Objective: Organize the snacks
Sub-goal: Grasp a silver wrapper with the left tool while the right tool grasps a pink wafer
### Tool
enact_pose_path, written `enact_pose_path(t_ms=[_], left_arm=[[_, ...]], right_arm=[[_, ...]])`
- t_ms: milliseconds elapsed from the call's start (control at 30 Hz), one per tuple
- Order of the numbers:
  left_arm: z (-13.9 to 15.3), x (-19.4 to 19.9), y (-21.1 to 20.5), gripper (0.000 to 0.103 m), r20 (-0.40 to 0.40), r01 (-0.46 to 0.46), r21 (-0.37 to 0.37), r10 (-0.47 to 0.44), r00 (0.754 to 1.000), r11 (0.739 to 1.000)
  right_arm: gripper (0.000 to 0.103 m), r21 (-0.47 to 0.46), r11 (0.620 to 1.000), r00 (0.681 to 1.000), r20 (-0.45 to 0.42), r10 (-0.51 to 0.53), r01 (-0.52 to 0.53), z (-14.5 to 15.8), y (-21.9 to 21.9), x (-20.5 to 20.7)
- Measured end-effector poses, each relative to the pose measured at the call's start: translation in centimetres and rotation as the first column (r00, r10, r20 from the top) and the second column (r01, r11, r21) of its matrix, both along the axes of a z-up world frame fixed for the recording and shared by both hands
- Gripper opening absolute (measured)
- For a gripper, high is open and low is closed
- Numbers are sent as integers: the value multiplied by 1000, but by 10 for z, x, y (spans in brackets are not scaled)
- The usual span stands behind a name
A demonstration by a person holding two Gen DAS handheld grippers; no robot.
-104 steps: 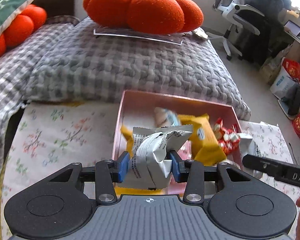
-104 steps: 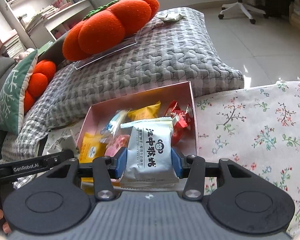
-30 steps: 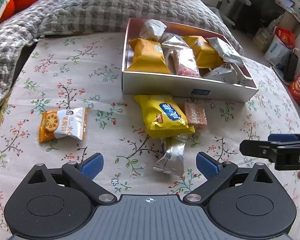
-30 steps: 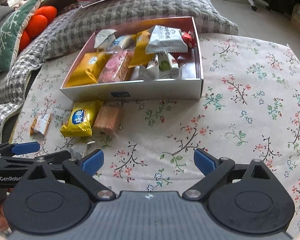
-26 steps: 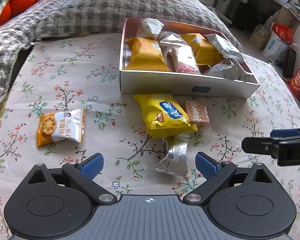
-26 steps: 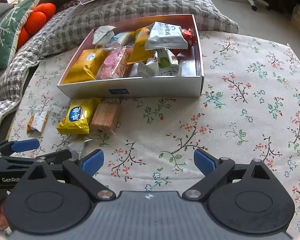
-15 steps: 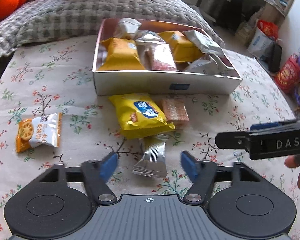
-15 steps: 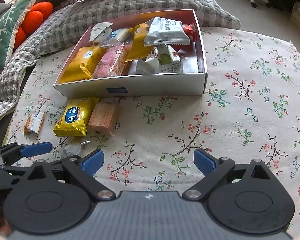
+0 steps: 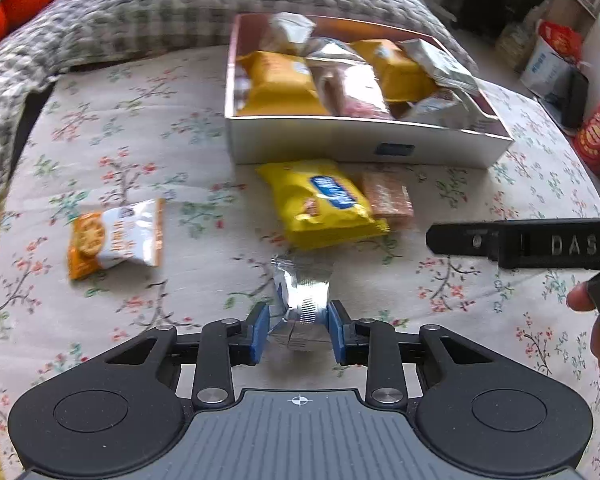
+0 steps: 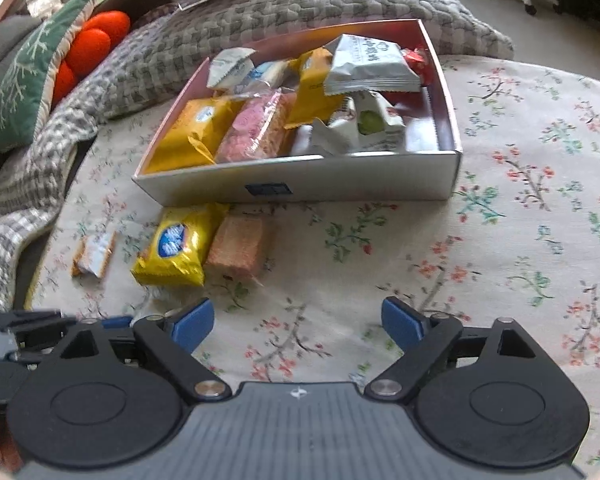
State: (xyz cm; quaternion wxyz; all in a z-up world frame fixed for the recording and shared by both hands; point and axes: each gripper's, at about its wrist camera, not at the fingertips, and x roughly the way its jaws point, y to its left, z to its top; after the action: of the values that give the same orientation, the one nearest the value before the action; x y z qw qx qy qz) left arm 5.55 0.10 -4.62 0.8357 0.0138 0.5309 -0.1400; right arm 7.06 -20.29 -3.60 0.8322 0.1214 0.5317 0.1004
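Left tongs [image 9: 298, 330] pinch the silver packet [image 9: 302, 300] low in frame; right tongs [image 10: 298, 320] gape empty. Probably squeeze firmly before lifting toward the box [image 9: 364, 142].

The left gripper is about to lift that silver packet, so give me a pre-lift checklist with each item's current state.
1. Silver packet sits between the left gripper pads: ok, blue pads flank it on both sides.
2. Pads firmly clamped on it: cannot tell; they look close to the foil, but the frame is blurred.
3. Packet free of the yellow packet: ok, a gap of cloth shows between them.
4. Right gripper out of the way: ok, open and holding nothing.
5. Room in the box: cannot tell; it is already crowded with snacks.
6. Lift path to the box: not ok, the yellow packet and the wafer pack lie directly between.
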Motion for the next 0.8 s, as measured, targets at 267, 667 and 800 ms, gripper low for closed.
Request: enact_pose_path(t_ms=[267,667,800], left_arm=[[-1,4,16,29,-11,-38,-1,38,999,999],[-3,4,16,29,-16,-35,7,36,999,999],[-3,4,16,29,-17,-37,7,37,999,999]], right_arm=[[67,50,997,998,7,-60,60,-4,15,16],[45,76,993,995,24,-95,93,-12,32,29],[39,53,995,996,36,-81,79,-15,37,28]])
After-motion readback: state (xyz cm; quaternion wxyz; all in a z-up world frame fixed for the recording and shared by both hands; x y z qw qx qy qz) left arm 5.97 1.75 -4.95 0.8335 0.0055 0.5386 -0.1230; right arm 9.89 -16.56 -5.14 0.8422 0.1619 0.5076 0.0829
